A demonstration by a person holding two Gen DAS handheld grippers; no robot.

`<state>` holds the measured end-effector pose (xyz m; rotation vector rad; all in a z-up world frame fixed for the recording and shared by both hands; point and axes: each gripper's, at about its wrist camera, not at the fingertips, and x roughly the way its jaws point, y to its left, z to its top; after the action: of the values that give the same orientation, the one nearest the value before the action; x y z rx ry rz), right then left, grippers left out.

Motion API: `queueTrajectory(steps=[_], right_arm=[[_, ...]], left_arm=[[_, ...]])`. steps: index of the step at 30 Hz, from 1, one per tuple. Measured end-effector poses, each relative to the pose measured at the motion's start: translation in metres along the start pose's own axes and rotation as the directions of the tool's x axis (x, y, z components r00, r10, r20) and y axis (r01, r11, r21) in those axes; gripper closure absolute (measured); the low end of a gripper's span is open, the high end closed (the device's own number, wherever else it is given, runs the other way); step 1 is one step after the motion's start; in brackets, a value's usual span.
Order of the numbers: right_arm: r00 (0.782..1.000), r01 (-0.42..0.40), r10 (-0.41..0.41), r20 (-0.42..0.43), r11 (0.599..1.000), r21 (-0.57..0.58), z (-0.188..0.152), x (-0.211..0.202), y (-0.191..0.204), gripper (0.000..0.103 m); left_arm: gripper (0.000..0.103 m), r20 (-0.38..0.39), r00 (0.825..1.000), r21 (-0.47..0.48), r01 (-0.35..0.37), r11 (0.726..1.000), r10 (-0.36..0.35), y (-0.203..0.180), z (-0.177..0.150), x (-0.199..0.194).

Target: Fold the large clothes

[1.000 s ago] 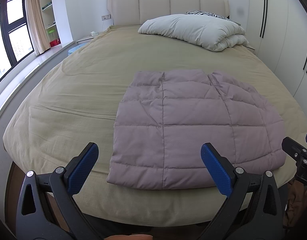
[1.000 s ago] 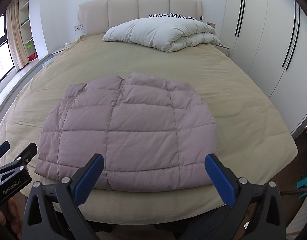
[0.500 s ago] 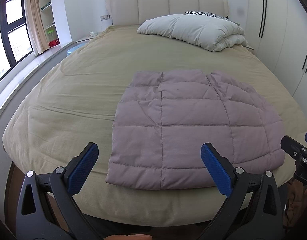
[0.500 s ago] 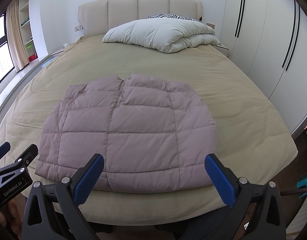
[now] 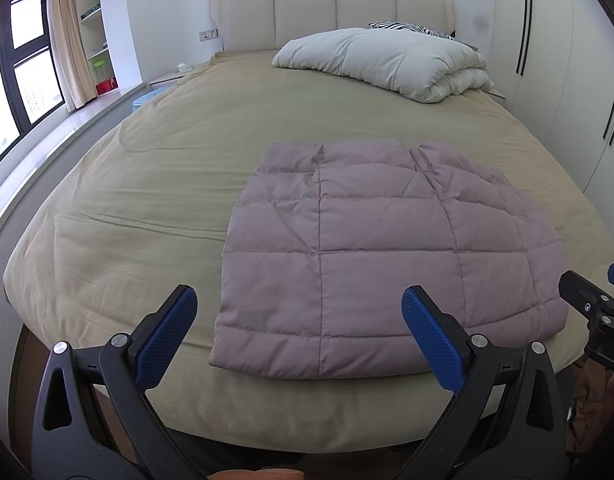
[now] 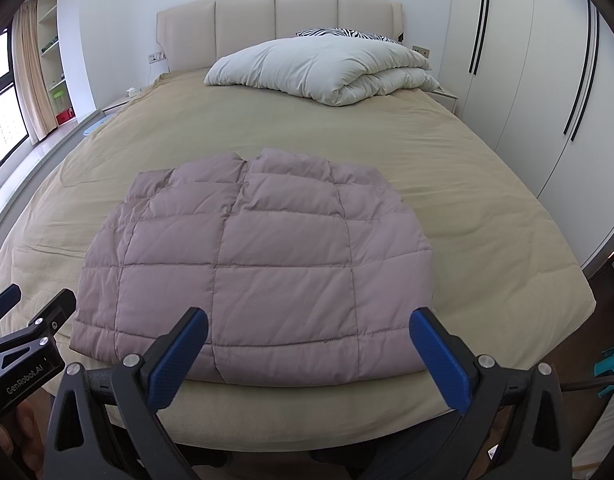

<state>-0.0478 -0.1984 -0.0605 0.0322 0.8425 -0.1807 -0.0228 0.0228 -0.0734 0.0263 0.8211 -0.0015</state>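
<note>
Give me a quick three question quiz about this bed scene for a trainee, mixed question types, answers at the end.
1. True or false: the left gripper is shut on the mauve quilted garment.
2. Multiple choice: where does the folded white duvet lie? A) at the foot of the bed B) near the headboard C) on the floor
3. Fill in: the garment lies flat on the beige ____, near its front edge.

Key:
1. False. Both the left gripper and the right gripper are open and hold nothing.
2. B
3. bedspread
</note>
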Motion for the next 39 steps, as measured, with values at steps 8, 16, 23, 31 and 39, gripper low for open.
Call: queueTrajectory(steps=[8, 16, 23, 31, 39], right_arm=[[1.000, 0.000, 0.000, 0.000, 1.000, 0.001, -0.0001, 0.0003, -0.0001, 0.000], [1.000, 0.000, 0.000, -0.001, 1.000, 0.002, -0.0001, 0.0007, 0.0000, 0.000], [1.000, 0.000, 0.000, -0.001, 1.000, 0.001, -0.0004, 0.0007, 0.0000, 0.000], [1.000, 0.001, -0.001, -0.002, 1.000, 0.001, -0.0006, 0.0010, 0.0003, 0.000], [1.000, 0.000, 0.000, -0.005, 1.000, 0.002, -0.0009, 0.0011, 0.0011, 0.000]], left_arm=[[0.000, -0.003, 1.000, 0.005, 0.007, 1.000, -0.007, 0.0017, 0.0012, 0.0006], [0.000, -0.004, 1.000, 0.006, 0.010, 1.000, -0.010, 0.0027, 0.0012, 0.0009], [0.000, -0.004, 1.000, 0.005, 0.008, 1.000, -0.008, 0.0023, 0.0012, 0.0009], [0.000, -0.006, 1.000, 0.004, 0.010, 1.000, -0.010, 0.0024, 0.0010, 0.0010], [0.000, -0.010, 1.000, 0.010, 0.023, 1.000, -0.023, 0.0041, 0.0003, 0.0022]])
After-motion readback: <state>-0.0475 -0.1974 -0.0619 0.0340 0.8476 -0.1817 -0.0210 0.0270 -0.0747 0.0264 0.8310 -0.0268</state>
